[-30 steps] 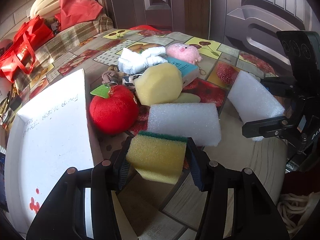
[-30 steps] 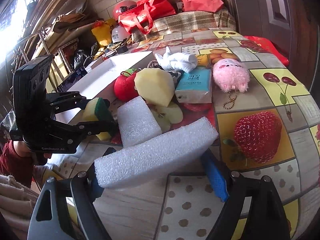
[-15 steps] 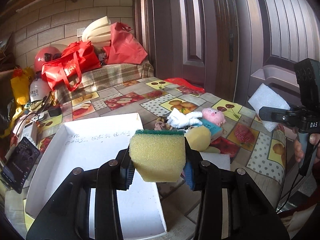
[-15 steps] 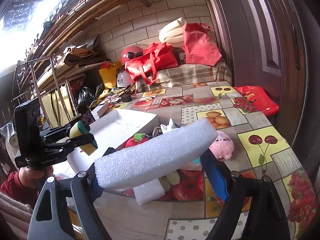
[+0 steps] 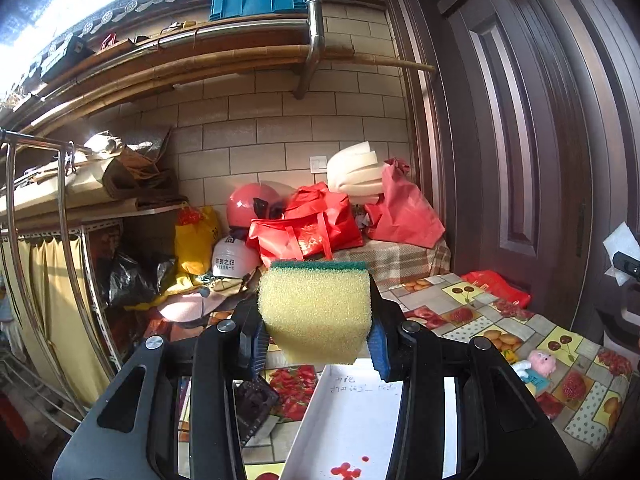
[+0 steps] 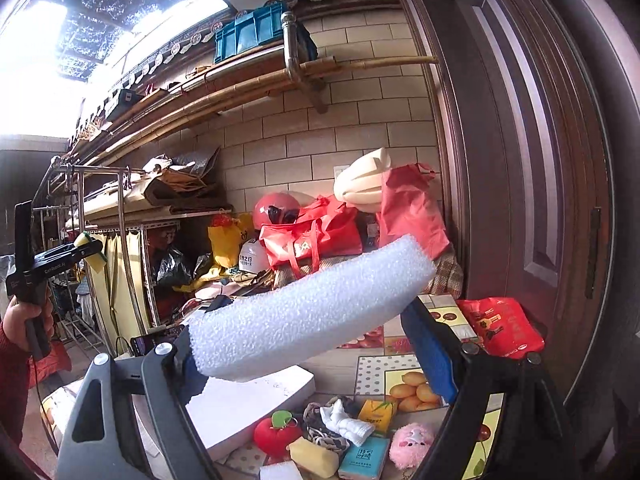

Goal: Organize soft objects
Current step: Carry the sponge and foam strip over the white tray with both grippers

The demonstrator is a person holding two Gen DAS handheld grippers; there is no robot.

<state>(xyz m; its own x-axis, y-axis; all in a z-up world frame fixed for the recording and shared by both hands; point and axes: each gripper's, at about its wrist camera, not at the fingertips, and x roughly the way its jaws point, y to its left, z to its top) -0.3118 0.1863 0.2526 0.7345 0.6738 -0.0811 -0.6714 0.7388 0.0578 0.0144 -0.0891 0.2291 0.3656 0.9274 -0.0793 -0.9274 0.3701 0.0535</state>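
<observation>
- The left gripper (image 5: 316, 340) squeezes a yellow scouring sponge (image 5: 314, 312) between its blue pads, green scrub layer uppermost; the narrow grip dents the foam, which likely keeps it from slipping.
- It hangs level above the near edge of the white box (image 5: 360, 420), apparently the collecting place.
- The right gripper (image 6: 316, 354) stands wide, its jaws bridged by a long white foam block (image 6: 308, 312) held across its length, tilted up toward the right.
- Below, on the fruit-print tablecloth (image 6: 404, 364) beside the box's long edge, the unsorted pile waits: red plush apple (image 6: 276, 434), white sock (image 6: 346, 424), pink plush pig (image 6: 412, 444), tissue packs (image 6: 366, 460).
</observation>
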